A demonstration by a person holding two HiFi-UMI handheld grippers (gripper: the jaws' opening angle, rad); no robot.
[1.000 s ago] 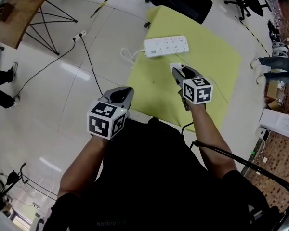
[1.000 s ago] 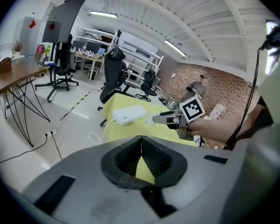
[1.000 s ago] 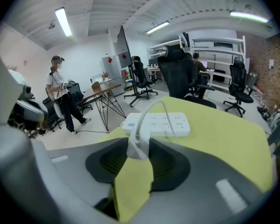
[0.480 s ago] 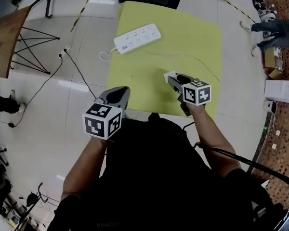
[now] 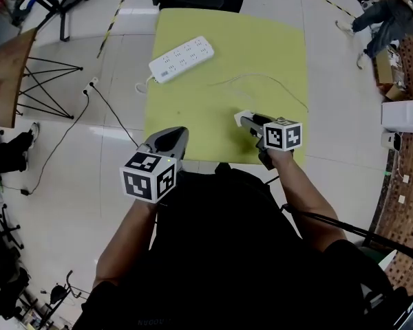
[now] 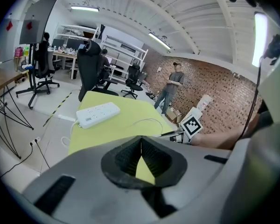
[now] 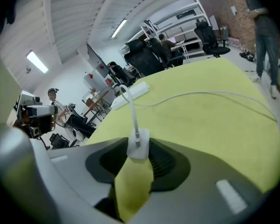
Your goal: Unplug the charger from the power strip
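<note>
Since a second ago the right hand-held gripper (image 5: 250, 122) has drawn back toward the person with the charger (image 5: 241, 117), which then sat just below the power strip (image 5: 182, 58) and is now well apart from it. The strip itself has drifted from the upper middle of the head view to the upper left. In the right gripper view the jaws are clamped on the small white charger (image 7: 138, 145), and its thin cable (image 7: 130, 111) rises from it and trails loose over the yellow desk (image 5: 193, 108). So the plug looks already out of the strip, and what remains is probably only to set it down. The strip lies up and to the left of the held charger, with its long axis running from lower left to upper right in the head view. Bare yellow desk lies directly under and ahead of the right hand-held gripper, so a short lowering there should be enough. The left hand-held gripper (image 5: 166, 140) hangs at the near edge of the desk, almost straight below the strip and a little nearer to it than the right. Its jaw tips are together with nothing between them.
</note>
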